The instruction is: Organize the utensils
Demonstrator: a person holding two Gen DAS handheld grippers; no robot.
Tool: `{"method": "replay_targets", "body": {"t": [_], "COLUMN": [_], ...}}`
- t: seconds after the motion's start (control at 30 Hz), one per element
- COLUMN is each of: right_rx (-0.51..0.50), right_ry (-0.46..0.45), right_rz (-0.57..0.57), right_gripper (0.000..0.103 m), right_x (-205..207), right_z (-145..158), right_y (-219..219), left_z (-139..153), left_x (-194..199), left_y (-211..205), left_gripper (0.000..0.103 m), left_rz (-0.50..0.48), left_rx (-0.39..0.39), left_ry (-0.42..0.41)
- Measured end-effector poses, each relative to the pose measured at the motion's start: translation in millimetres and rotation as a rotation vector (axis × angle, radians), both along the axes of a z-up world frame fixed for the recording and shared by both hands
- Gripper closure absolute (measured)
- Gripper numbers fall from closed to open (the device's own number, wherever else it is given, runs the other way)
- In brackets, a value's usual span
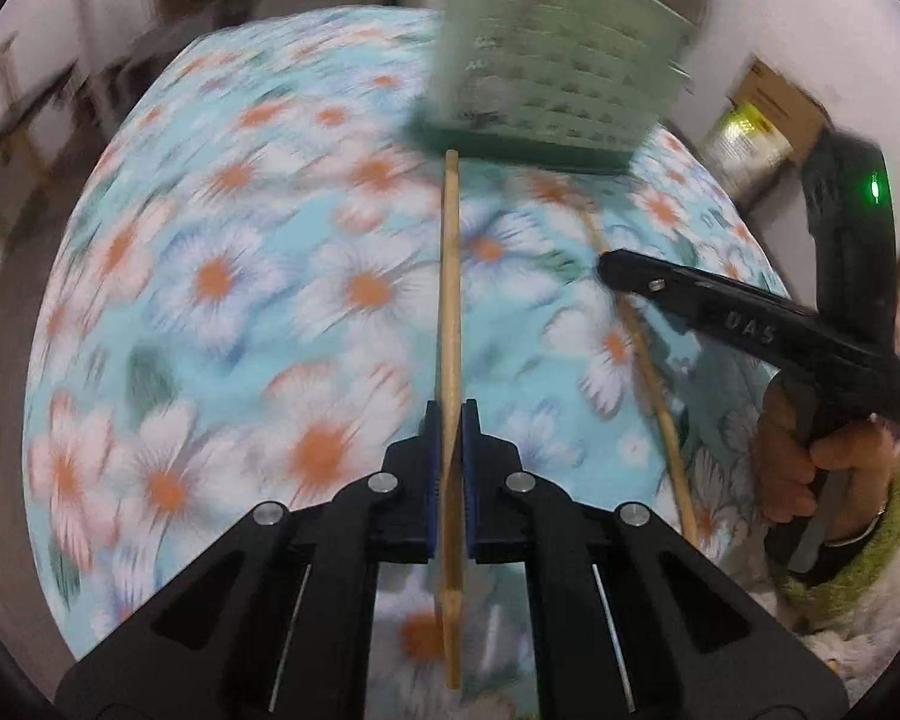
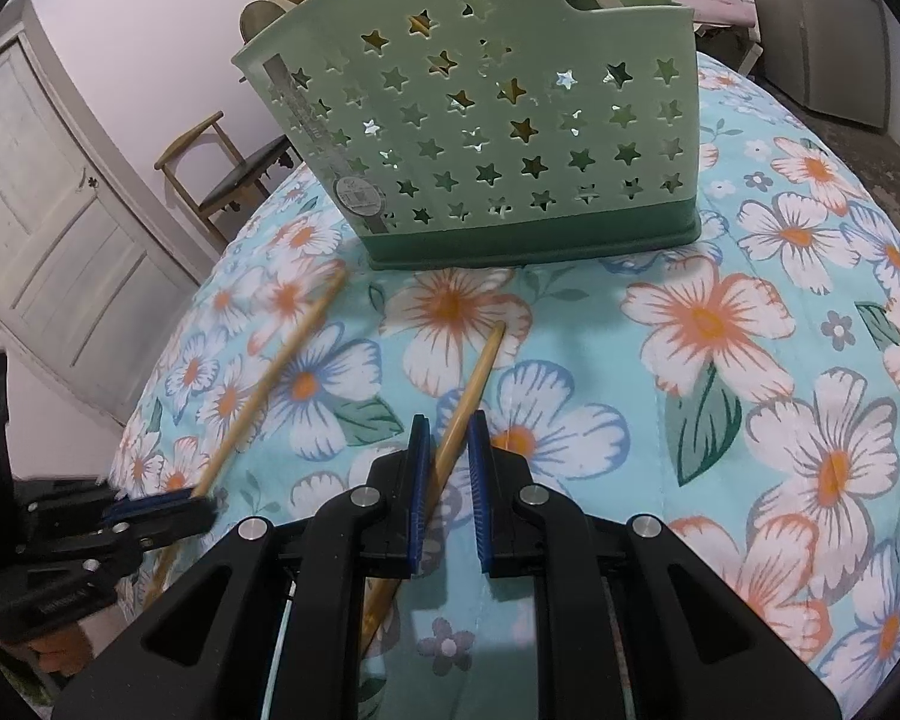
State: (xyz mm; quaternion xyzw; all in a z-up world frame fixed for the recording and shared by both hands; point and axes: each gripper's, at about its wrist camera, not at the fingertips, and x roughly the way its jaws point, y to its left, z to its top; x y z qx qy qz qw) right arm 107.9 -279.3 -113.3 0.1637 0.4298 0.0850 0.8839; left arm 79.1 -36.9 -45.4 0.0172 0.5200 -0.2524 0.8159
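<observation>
L tool (image 1: 451,420) clamps 1 chopstick (image 1: 450,276), raised over floral counter (image 1: 240,276). R tool (image 2: 448,456) pads straddle 2nd chopstick (image 2: 474,378), slightly apart, stick on cloth. Green caddy (image 2: 498,138) stands just behind w/ utensils.

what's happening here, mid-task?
A person is sorting chopsticks into the green star-cutout caddy on a floral-cloth table. The left claw is shut on one chopstick, its tip pointing toward the caddy. The right claw straddles a second chopstick lying on the cloth; its pads look not quite closed. The caddy already holds a few utensils.
</observation>
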Motion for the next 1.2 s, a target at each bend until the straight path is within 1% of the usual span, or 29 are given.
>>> {"method": "replay_targets", "body": {"t": [0.07,0.13,0.17,0.2,0.27,0.3,0.43,0.57,0.7,0.8,0.93,1.0,1.03,1.1,1.17,1.2], "right_rx": [0.005,0.005,0.005,0.005,0.005,0.005,0.000,0.008,0.028,0.046,0.062,0.067,0.069,0.067,0.063,0.062], "right_ry": [-0.001,-0.002,-0.002,-0.004,-0.003,-0.003,-0.004,-0.003,-0.003,-0.002,-0.004,-0.004,-0.004,-0.005,-0.005,-0.004], "right_rz": [0.000,0.003,0.004,0.007,0.007,0.008,0.014,0.017,0.018,0.019,0.019,0.018,0.018,0.018,0.019,0.019], "right_gripper": [0.090,0.090,0.090,0.090,0.090,0.090,0.090,0.090,0.090,0.090,0.090,0.090,0.090,0.090,0.090,0.090], "right_x": [0.2,1.4,1.9,2.3,2.7,3.2,6.3,9.4,10.2,10.6,7.9,7.3,7.2,6.7,6.1,6.3], "right_z": [-0.6,-0.7,-0.6,-0.8,-1.2,-1.3,-1.3,-2.5,-4.2,-5.2,-5.5,-5.5,-5.3,-4.6,-4.1,-3.6], "right_y": [-1.3,-0.6,-0.1,0.0,-0.1,0.0,0.7,1.2,-0.4,-3.6,-9.2,-10.4,-10.4,-10.8,-10.3,-9.8], "left_z": [-3.7,-4.3,-3.0,-1.6,6.6,11.4,21.2,23.5,17.0,10.0,1.0,-0.3,-0.8,-4.0,-5.3,-5.4], "left_x": [-4.7,-9.9,-10.6,-10.3,-6.0,-2.4,15.0,34.7,56.5,71.3,85.7,89.9,91.5,93.1,92.5,92.0], "left_y": [14.6,21.4,23.3,24.0,25.1,24.2,13.7,-1.8,-18.2,-34.8,-48.6,-53.4,-55.0,-56.6,-54.6,-53.9], "left_gripper": [0.098,0.097,0.094,0.084,0.073,0.071,0.070,0.070,0.071,0.071,0.074,0.080,0.083,0.091,0.097,0.098], "left_rz": [0.035,0.049,0.051,0.052,0.062,0.062,0.051,0.041,0.025,-0.007,-0.027,-0.032,-0.033,-0.036,-0.033,-0.032], "left_rx": [-0.033,-0.050,-0.055,-0.057,-0.058,-0.057,-0.059,-0.044,-0.015,0.048,0.098,0.111,0.111,0.114,0.107,0.102], "left_ry": [0.050,0.067,0.072,0.071,0.042,0.021,-0.021,-0.053,-0.044,-0.055,-0.062,-0.077,-0.088,-0.104,-0.112,-0.112]}}
